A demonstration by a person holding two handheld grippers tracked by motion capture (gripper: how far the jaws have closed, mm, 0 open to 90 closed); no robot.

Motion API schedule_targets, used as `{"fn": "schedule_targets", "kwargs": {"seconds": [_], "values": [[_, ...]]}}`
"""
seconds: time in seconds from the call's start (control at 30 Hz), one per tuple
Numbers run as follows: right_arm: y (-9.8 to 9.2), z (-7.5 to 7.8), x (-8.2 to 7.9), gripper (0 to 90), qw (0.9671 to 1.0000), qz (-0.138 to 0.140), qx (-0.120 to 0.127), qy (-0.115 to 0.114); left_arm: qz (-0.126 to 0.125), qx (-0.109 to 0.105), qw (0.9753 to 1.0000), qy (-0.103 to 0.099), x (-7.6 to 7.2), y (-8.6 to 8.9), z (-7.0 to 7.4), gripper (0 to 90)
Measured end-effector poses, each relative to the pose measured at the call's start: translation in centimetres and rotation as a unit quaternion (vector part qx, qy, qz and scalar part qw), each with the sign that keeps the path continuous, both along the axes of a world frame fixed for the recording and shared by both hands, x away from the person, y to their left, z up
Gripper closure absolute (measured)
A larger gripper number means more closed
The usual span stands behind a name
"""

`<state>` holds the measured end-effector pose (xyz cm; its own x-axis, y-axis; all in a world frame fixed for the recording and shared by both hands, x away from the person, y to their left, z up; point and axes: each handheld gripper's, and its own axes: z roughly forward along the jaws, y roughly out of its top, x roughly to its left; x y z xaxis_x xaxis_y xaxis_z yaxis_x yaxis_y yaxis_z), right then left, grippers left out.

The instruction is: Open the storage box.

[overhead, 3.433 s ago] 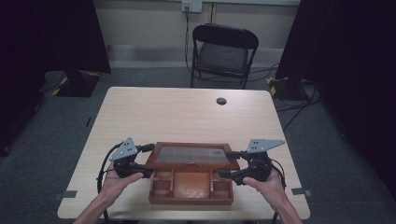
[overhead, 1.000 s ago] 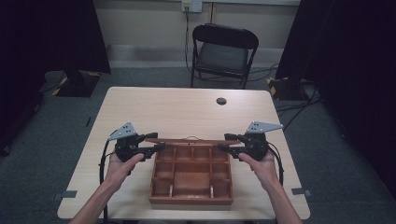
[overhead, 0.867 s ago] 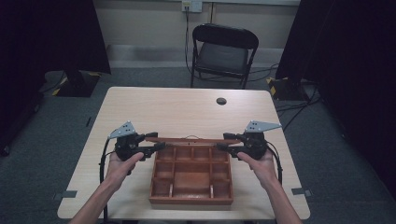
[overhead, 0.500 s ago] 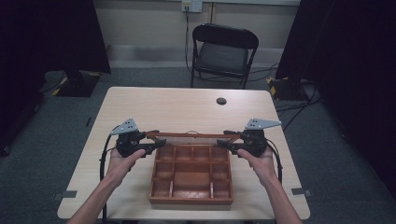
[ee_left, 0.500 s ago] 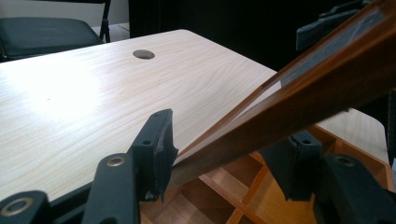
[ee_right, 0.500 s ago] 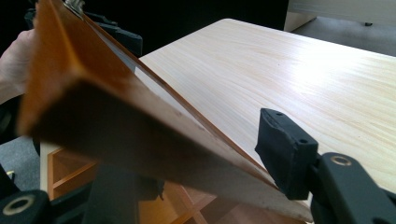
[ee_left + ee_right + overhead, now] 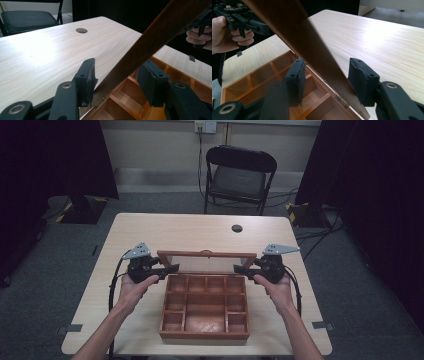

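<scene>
A brown wooden box (image 7: 204, 335) with several bare compartments sits near the table's front edge. Its hinged framed lid (image 7: 206, 254) stands raised at the back, close to upright. My left gripper (image 7: 172, 268) is at the lid's left end and my right gripper (image 7: 239, 268) at its right end. In the left gripper view, the lid's edge (image 7: 155, 35) runs between the spread jaws of the left gripper (image 7: 118, 63), with the box (image 7: 125, 100) below. The right gripper (image 7: 327, 61) likewise straddles the lid (image 7: 294, 27) with its jaws apart, above the compartments (image 7: 259, 77).
The pale wooden table (image 7: 190, 230) stretches bare beyond the box, with a round cable hole (image 7: 237, 228) near its far edge. A black folding chair (image 7: 239, 175) stands behind the table. Dark curtains hang on both sides.
The lid lay shut over the box 3.4 s ago and has swung up and back. Both grippers rose and moved away from the person with it.
</scene>
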<state>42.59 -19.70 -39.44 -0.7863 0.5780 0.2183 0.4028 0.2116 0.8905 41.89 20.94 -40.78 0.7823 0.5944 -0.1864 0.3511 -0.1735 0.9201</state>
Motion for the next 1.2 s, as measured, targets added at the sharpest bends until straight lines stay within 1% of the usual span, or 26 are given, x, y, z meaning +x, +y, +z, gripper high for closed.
{"fn": "schedule_targets", "kwargs": {"seconds": [0.13,0.23,0.33,0.47,0.53,0.6,0.77,0.93,1.03,1.07,1.13,1.2], "values": [[0.1,-0.3,0.3,48.4,1.0,-0.003,0.002,0.002,0.001,0.001,1.0,0.003,0.3,0.1,-0.2,49.9],[0.2,-0.5,0.6,48.3,1.0,-0.005,0.0,0.005,0.001,-0.002,1.0,0.007,0.5,0.1,-0.3,50.4],[0.3,-0.8,0.9,48.5,1.0,-0.005,-0.004,0.005,0.004,-0.001,1.0,0.003,0.6,0.2,-0.4,51.2],[0.3,-1.1,1.3,48.7,0.9999,-0.009,-0.006,0.008,0.008,-0.001,1.0,0.005,1.0,0.2,-0.7,52.1],[0.3,-1.3,1.4,48.6,0.9999,-0.011,-0.004,0.009,0.008,0.0,0.9999,0.008,1.2,0.3,-0.8,52.6],[0.3,-1.3,1.6,48.5,0.9999,-0.013,0.001,0.009,0.008,-0.005,0.9999,0.011,1.4,0.3,-1.0,53.1],[0.2,-1.6,1.9,49.1,0.9998,-0.018,0.006,0.011,0.011,-0.007,0.9998,0.014,1.7,0.4,-1.2,54.1],[0.3,-1.8,2.1,49.0,0.9996,-0.024,0.002,0.013,0.013,0.001,0.9998,0.013,1.9,0.3,-1.1,54.6],[0.3,-2.0,2.3,49.2,0.9996,-0.026,0.003,0.012,0.015,0.001,0.9998,0.012,2.1,0.3,-1.2,54.6],[0.3,-2.0,2.3,49.3,0.9996,-0.027,0.004,0.013,0.016,-0.002,0.9998,0.014,2.1,0.2,-1.2,54.3],[0.4,-2.1,2.4,49.6,0.9995,-0.027,0.002,0.013,0.013,0.005,0.9998,0.014,2.2,0.1,-1.2,52.8],[0.4,-2.1,2.5,49.9,0.9995,-0.029,0.0,0.012,0.013,0.007,0.9998,0.015,2.2,0.1,-1.3,50.9]]}}
